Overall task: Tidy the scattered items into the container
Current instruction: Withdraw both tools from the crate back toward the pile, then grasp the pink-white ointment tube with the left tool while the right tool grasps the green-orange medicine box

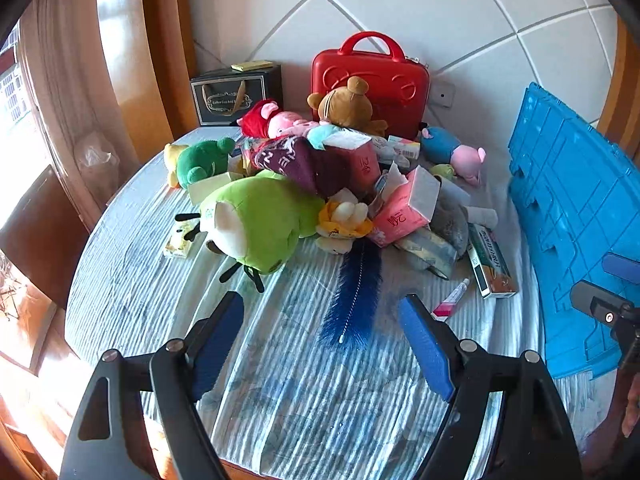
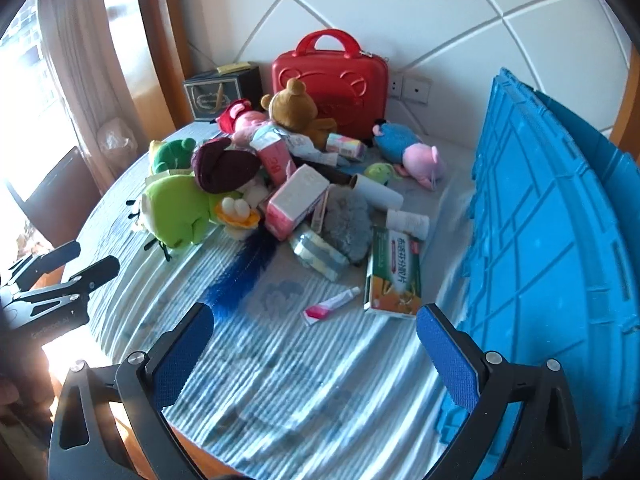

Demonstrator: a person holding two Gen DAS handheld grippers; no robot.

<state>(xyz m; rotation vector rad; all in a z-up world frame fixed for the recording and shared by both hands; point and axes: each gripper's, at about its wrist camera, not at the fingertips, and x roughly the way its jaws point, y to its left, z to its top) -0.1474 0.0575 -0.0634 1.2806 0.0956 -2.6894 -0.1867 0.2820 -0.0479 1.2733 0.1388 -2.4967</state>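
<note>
- The step in hand looked like the approach: nothing had gone into the blue crate [image 2: 552, 216] yet, as far as could be seen, and both grippers hung over the striped surface [image 1: 280, 380].
- The left gripper [image 1: 322, 336] had its fingers spread wide and empty; the blue brush [image 1: 354, 296] lay just ahead, between the fingertips.
- The right gripper [image 2: 314, 340] was likewise released, gripping nothing; a small pink tube [image 2: 330, 304] lay just beyond the gap, and a green and orange box [image 2: 394, 272] ahead of the right finger.
- The crate stood close beside the right finger, seemingly tipped on its side; its opening could not be made out.
- The next move probably called for closing on a loose outlying piece, the brush or the tube.
- Farther ahead, the heap mixed a green plush [image 1: 260, 220], pink tissue packs [image 1: 404, 208] and a paper roll [image 2: 378, 192], overlapping, so they would snag one another.
- Beyond stood a brown bear [image 1: 348, 104], a red case [image 1: 372, 80] and a dark box [image 1: 236, 96] by the wall.
</note>
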